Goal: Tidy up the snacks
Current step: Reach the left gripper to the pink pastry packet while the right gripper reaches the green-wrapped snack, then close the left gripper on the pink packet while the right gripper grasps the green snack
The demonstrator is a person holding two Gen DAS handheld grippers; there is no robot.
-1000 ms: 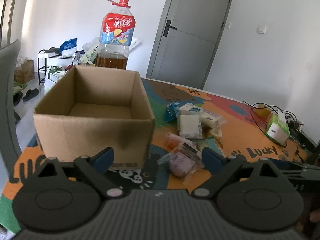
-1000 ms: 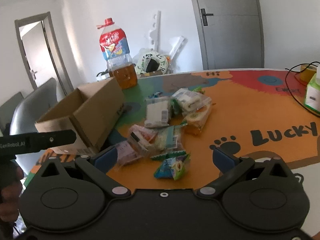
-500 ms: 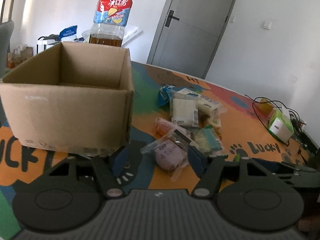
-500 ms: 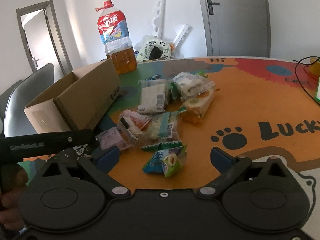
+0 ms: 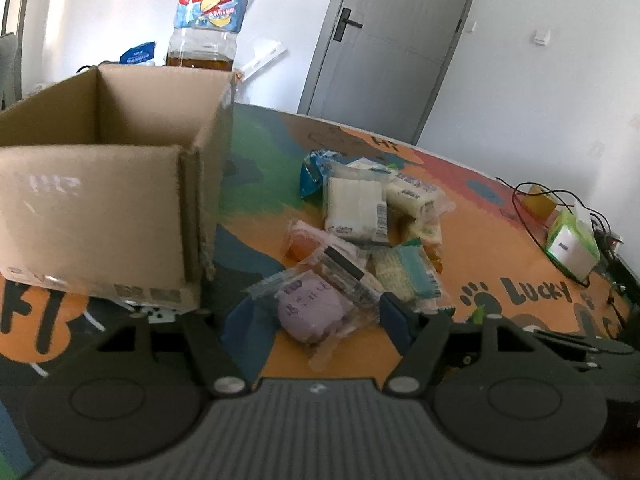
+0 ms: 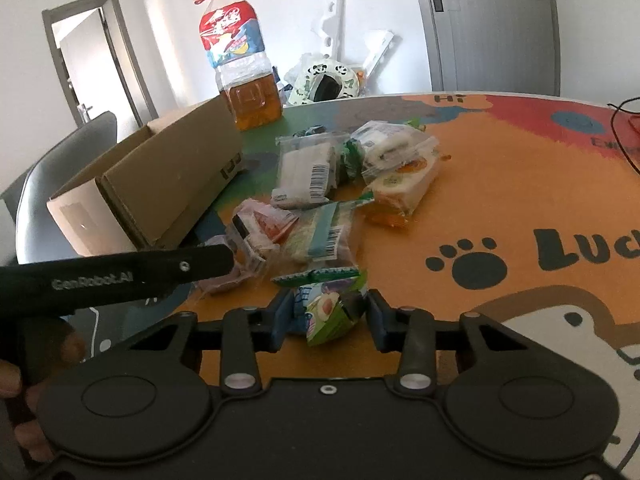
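An open, empty cardboard box (image 5: 104,208) stands at the left of the colourful table mat; it also shows in the right wrist view (image 6: 160,184). A pile of wrapped snacks (image 5: 360,220) lies right of it. My left gripper (image 5: 316,316) is open, its jaws on either side of a purple bun packet (image 5: 312,312) on the mat. My right gripper (image 6: 326,316) has closed in around a green avocado snack packet (image 6: 328,308), pads at or near its sides. The left gripper's black body (image 6: 120,276) crosses the right wrist view.
A large bottle of amber liquid (image 5: 206,24) stands behind the box. A tissue box (image 5: 572,244) and black cables (image 5: 532,196) sit at the table's right edge. A grey chair (image 6: 52,184) stands beyond the box. A grey door (image 5: 384,40) is behind.
Both grippers moved forward and down to the pile. The left jaws narrowed around the purple bun packet. The right jaws closed in from wide open onto the green avocado packet.
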